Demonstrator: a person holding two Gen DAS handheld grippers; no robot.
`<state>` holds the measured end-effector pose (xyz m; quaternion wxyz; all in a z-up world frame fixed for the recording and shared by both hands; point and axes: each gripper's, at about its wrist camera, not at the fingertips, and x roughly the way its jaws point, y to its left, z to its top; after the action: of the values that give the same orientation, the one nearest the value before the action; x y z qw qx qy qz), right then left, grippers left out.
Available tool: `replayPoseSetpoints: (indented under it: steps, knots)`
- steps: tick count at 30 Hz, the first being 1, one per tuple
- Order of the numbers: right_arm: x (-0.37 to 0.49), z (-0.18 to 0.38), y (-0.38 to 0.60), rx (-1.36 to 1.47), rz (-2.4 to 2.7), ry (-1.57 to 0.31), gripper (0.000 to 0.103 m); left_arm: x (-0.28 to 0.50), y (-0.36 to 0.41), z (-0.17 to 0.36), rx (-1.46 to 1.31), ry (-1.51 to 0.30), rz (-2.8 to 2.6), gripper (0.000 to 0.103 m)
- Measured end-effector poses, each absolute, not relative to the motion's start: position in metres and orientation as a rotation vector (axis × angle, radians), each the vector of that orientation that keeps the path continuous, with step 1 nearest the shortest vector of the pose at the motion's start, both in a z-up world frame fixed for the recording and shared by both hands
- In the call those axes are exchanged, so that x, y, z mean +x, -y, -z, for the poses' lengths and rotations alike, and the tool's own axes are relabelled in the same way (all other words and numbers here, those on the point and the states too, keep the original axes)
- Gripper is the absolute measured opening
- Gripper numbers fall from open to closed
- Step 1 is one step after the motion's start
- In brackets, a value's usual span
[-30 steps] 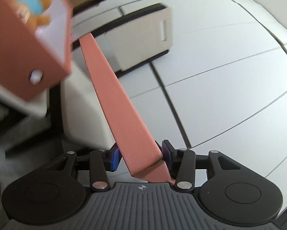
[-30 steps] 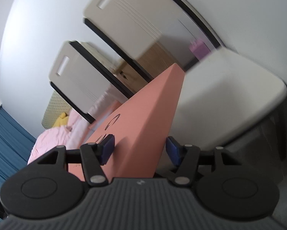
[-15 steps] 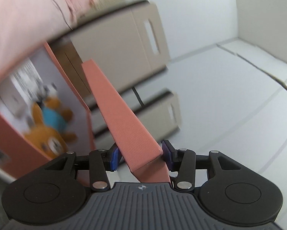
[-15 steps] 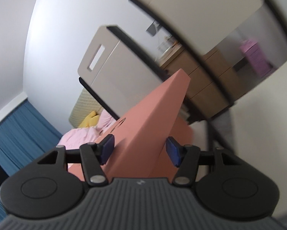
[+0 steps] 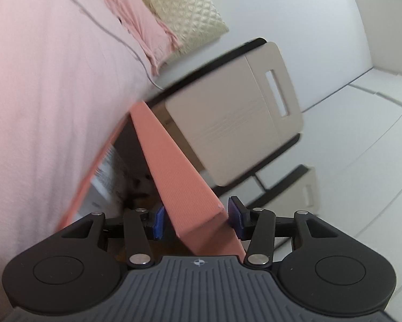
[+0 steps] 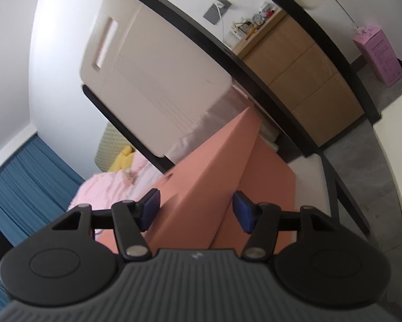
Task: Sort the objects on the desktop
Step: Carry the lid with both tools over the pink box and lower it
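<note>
Pinching one salmon box (image 5: 174, 171) (contents hidden): left tool (image 5: 197, 221), right tool (image 6: 195, 209).

Ahead of our left gripper (image 5: 197, 221) the salmon box (image 5: 171, 166) fills the gap between the pads and blocks the middle of the view. To its left the pink bedding (image 5: 45, 94) crowds close; to its right the beige chair back (image 5: 236, 128) stands just beyond the box, with open white floor (image 5: 362, 161) further right. Ahead of our right gripper (image 6: 195, 209) the box (image 6: 209, 177) again fills the gap, a chair back (image 6: 152, 80) behind it; grey floor (image 6: 362, 177) lies open at right.
</note>
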<state>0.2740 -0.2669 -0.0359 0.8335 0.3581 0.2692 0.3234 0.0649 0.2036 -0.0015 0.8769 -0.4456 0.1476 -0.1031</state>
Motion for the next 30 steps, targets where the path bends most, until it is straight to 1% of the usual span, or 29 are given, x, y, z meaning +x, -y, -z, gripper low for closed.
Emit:
replayPoseSetpoints:
  steps: [1,2,3,4,6,13,20,23,24,26,27,28,30]
  knots:
    - [0.273,0.039,0.265,0.743,-0.671,-0.561,0.046,0.064,-0.200,0.000,-0.886,-0.314,0.162,0.054]
    - [0.274,0.042,0.265,0.751,-0.667,-0.557,0.043,0.063,-0.198,0.000,-0.852,-0.317,0.121,0.056]
    - [0.275,0.046,0.266,0.781,-0.671,-0.556,0.043,0.062,-0.196,0.000,-0.839,-0.318,0.104,0.059]
    - [0.276,0.047,0.266,0.808,-0.672,-0.551,0.043,0.061,-0.195,0.000,-0.838,-0.312,0.103,0.060]
    - [0.274,0.046,0.264,0.806,-0.662,-0.542,0.043,0.058,-0.194,0.001,-0.842,-0.279,0.108,0.069]
    - [0.258,0.045,0.258,0.775,-0.634,-0.524,0.045,0.049,-0.172,-0.001,-0.731,-0.220,0.034,0.069]
    - [0.234,0.040,0.258,0.761,-0.640,-0.514,0.046,0.038,-0.153,-0.004,-0.629,-0.107,-0.079,0.070]
    - [0.225,0.038,0.259,0.767,-0.657,-0.521,0.046,0.037,-0.143,-0.005,-0.543,-0.066,-0.124,0.072]
    - [0.222,0.037,0.259,0.751,-0.672,-0.524,0.046,0.041,-0.141,-0.005,-0.529,-0.075,-0.131,0.074]
    - [0.216,0.038,0.259,0.748,-0.695,-0.543,0.047,0.047,-0.136,-0.004,-0.491,-0.091,-0.155,0.074]
    - [0.215,0.039,0.259,0.757,-0.703,-0.549,0.047,0.048,-0.134,-0.004,-0.472,-0.091,-0.162,0.075]
    - [0.213,0.040,0.258,0.758,-0.709,-0.550,0.050,0.050,-0.132,-0.005,-0.457,-0.093,-0.164,0.076]
    - [0.211,0.042,0.257,0.762,-0.711,-0.545,0.052,0.054,-0.130,-0.005,-0.424,-0.106,-0.161,0.081]
